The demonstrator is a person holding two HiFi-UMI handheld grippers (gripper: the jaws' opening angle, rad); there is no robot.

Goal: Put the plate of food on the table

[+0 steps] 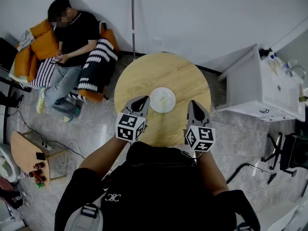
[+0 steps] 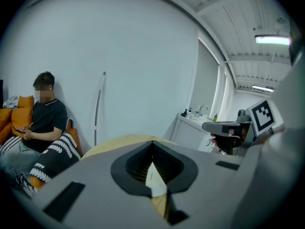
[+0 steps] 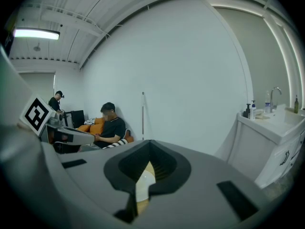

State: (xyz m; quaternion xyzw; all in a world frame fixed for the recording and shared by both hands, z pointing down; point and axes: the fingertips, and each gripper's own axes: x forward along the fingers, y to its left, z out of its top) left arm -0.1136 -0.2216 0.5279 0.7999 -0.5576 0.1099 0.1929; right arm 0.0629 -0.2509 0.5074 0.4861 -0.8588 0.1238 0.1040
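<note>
A white plate (image 1: 162, 100) lies flat near the middle of the round wooden table (image 1: 144, 73), with only a faint yellowish streak on it. My left gripper (image 1: 144, 99) hovers just left of the plate, shut and holding nothing. To the plate's right and a bit nearer me, my right gripper (image 1: 194, 103) is shut and empty too. In the left gripper view a sliver of the plate (image 2: 155, 178) shows through the slit of the left gripper (image 2: 153, 142). The right gripper view shows the plate (image 3: 143, 182) the same way, below the right gripper (image 3: 149, 141).
A person (image 1: 72, 42) sits on an orange sofa (image 1: 38, 44) at the far left. To the right stands a white sink cabinet (image 1: 262, 88), with an office chair (image 1: 288, 150) beside it. A low wooden side table (image 1: 26, 153) stands at lower left. A thin rod (image 1: 133, 25) leans on the wall.
</note>
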